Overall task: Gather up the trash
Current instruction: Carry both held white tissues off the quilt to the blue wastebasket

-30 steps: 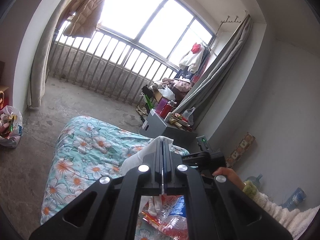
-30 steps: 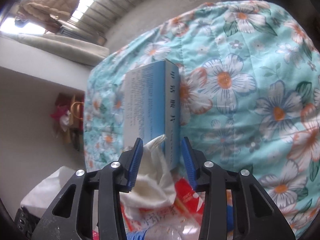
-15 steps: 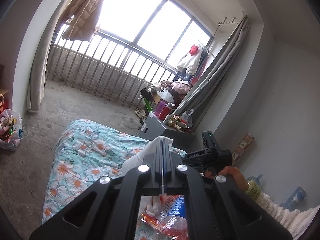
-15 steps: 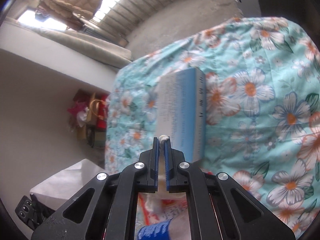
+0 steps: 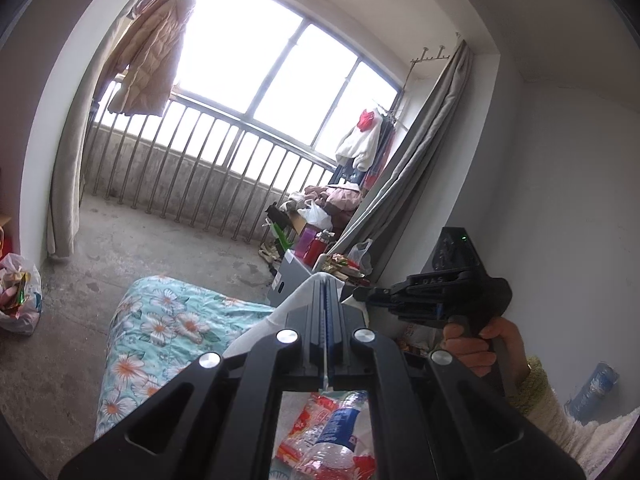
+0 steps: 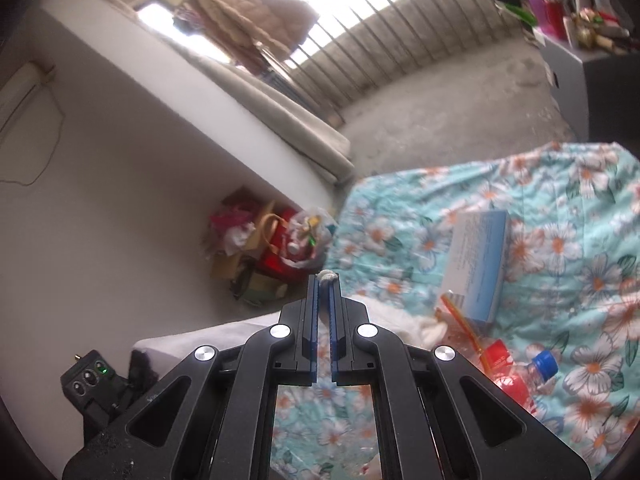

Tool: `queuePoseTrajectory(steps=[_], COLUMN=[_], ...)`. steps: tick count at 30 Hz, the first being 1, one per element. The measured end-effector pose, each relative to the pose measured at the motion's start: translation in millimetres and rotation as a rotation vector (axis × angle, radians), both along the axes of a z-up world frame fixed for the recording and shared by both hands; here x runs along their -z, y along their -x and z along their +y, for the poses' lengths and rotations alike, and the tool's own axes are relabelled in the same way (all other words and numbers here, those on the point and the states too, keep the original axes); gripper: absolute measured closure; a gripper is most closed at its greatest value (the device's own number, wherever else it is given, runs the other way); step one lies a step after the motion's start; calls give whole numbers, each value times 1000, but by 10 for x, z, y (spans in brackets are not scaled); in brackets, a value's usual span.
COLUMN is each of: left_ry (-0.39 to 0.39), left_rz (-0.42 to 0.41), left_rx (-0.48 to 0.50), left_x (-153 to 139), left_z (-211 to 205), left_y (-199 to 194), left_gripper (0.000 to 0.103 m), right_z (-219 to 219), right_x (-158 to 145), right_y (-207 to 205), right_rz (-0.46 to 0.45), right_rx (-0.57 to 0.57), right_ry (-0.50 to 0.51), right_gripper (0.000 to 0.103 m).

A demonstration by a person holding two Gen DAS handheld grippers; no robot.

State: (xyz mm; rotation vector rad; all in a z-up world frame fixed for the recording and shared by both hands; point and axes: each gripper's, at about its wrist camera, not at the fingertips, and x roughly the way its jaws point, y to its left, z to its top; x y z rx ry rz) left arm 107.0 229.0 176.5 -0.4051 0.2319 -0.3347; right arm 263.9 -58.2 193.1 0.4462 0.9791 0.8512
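A bare concrete floor point(image 5: 132, 248) runs to a barred window point(image 5: 256, 80) filling the upper middle of the left wrist view, with a padded beige coat point(image 5: 148, 48) hanging at its upper left and grey curtains at both sides. A bed under a turquoise floral quilt point(image 6: 560, 208) fills the right half of the right wrist view. On the quilt, right of center, lies a blue-and-white box point(image 6: 478, 264); just below it sit a red wrapper point(image 6: 496, 356) and a clear plastic bottle with a blue cap point(image 6: 542, 364), close together at the lower right. The right tongs point(image 6: 325, 280) are clenched on a bit of white tissue point(image 6: 327, 277); a small knot of it sticks out above their tips at center frame, and more white tissue bunches just to their right. The left tongs point(image 5: 325, 280) are pressed together on a thin white sheet, the edge of a white bag point(image 5: 276, 316) that spreads to the left beneath them. Through the frame of those tongs, at the bottom center, the bottle and red wrapper show lying inside. At the right of the left wrist view a hand in a cream sleeve grips the other tool's handle. A full plastic bag point(image 5: 20, 300) sits on the floor at the far left, against the wall.
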Motion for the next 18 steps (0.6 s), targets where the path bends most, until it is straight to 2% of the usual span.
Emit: queuePoseTrajectory(steps=[9,18], left_ry=[-2,16], left_rz=[-87,-187], left_rx=[85,255], left_x=[-322,-660], left_z=[-287,-896], left_y=[206,365], left_gripper=[103,103], right_z=[-586,-1555], right_x=[-530,-737], right_y=[555,1351], right_rz=[-156,-301], right_rx=[51,217], right_ry=[-119,-230], right_gripper=[100,100])
